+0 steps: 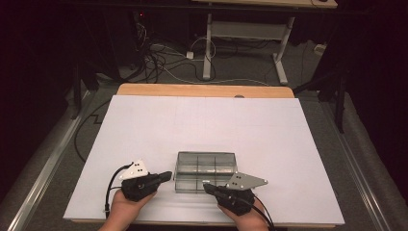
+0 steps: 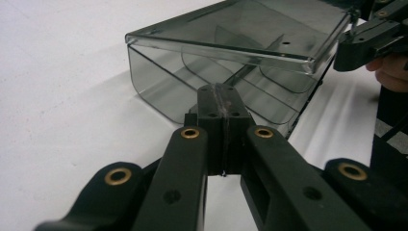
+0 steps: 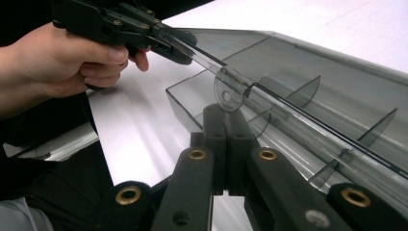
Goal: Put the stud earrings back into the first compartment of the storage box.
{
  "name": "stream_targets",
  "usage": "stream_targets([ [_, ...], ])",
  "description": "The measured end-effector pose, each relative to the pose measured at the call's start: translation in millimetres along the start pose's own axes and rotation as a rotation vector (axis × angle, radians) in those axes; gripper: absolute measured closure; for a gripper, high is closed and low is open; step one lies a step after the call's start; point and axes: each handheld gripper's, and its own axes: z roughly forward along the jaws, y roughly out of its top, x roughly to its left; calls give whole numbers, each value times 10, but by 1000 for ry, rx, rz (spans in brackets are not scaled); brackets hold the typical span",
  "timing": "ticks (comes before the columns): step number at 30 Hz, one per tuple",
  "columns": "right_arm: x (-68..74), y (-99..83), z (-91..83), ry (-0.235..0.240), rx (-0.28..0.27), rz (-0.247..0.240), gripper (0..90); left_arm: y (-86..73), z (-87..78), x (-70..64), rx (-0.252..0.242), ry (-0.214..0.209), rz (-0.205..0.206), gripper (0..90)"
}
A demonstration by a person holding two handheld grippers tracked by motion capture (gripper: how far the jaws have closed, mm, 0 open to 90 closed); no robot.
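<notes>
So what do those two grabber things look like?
Both grippers, left and right, are black, each with two jaws, brass-coloured rivets and a grey three-cornered plate on top. A black cable trails from each. Bare hands hold them.

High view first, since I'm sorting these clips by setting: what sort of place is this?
Probably a lab or recording workspace, not a home. A white-covered table holds just a clear compartment box, loose cables trail across the floor behind, and an adjustable desk frame stands beyond.
</notes>
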Motion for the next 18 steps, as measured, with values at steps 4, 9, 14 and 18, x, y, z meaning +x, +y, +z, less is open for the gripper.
stream_targets([
  [4, -2, 32, -12, 0, -14, -1, 900, 20, -3, -43, -5, -5, 13, 875],
  [9, -7, 63, -25, -2, -28, -3, 900, 38, 8, -90, -16, -22, 20, 874],
  [14, -10, 81, -32, -3, -35, -4, 900, 61, 24, -120, -27, -46, 11, 874],
  [18, -9, 87, -38, -4, -37, -5, 900, 77, 38, -135, -29, -39, 15, 875],
])
